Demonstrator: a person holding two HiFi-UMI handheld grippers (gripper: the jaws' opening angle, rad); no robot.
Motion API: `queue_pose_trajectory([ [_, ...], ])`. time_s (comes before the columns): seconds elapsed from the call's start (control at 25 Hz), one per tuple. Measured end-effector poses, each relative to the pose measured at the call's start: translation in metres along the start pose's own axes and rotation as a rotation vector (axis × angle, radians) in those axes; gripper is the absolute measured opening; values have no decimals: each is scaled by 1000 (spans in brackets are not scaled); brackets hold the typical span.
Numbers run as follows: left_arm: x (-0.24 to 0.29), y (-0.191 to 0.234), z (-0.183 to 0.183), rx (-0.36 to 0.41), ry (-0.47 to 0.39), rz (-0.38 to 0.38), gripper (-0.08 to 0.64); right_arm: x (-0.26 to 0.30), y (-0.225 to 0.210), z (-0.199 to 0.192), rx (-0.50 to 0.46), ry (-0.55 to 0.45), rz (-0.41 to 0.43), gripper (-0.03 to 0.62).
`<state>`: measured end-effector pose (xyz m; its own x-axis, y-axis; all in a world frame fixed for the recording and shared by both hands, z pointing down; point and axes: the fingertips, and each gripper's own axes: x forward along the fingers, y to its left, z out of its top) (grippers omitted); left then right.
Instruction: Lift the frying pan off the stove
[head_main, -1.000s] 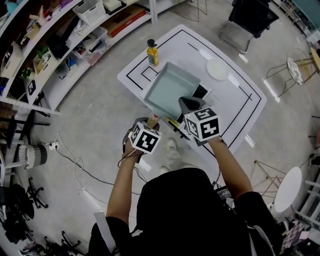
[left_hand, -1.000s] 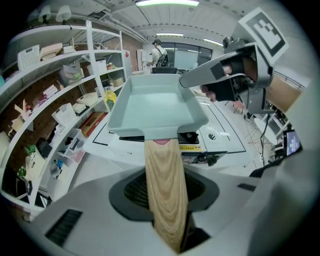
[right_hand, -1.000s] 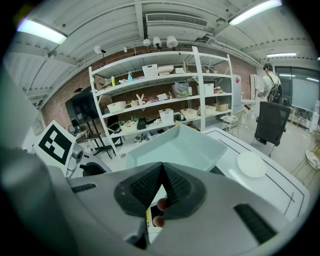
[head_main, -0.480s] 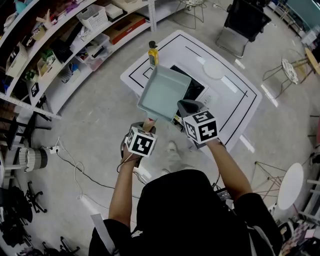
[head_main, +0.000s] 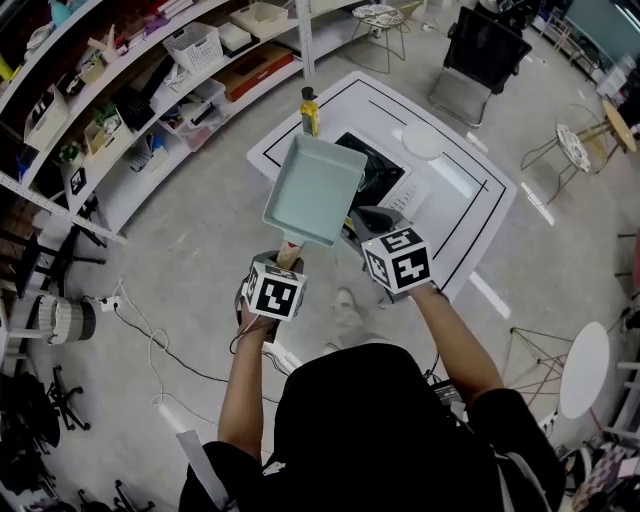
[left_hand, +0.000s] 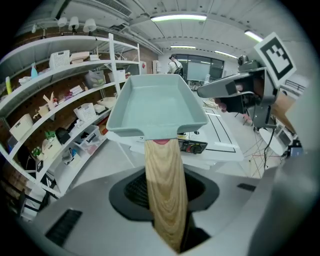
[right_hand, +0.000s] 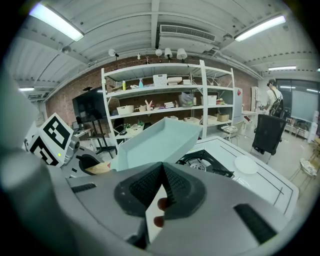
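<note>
The frying pan (head_main: 312, 190) is a pale teal rectangular pan with a wooden handle (head_main: 288, 255). It hangs in the air, level, off the near left side of the black stove (head_main: 375, 170). My left gripper (head_main: 285, 264) is shut on the handle (left_hand: 164, 185), and in the left gripper view the pan (left_hand: 157, 107) fills the middle. My right gripper (head_main: 362, 216) floats to the right of the pan, jaws together, holding nothing. In the right gripper view the pan (right_hand: 157, 142) shows side-on, above and left of the stove (right_hand: 202, 162).
The stove sits on a white table (head_main: 470, 200) with black lines. An oil bottle (head_main: 309, 110) stands at its far left corner, a white plate (head_main: 421, 142) at the back. Shelves (head_main: 130, 90) run along the left, a black chair (head_main: 485, 50) stands behind.
The pan has risen off the stove and come left and toward me with the left gripper; the black burner is now uncovered. The right gripper stays beside it.
</note>
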<state>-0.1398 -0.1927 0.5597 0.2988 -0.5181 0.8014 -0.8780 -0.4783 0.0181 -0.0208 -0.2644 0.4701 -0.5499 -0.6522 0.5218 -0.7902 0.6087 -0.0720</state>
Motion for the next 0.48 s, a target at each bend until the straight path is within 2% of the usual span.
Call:
queue_pose_trajectory([
  [0.48,-55,-13,-33,-6,-56,38,133,-43,51,-15,-26,-31,6,2],
])
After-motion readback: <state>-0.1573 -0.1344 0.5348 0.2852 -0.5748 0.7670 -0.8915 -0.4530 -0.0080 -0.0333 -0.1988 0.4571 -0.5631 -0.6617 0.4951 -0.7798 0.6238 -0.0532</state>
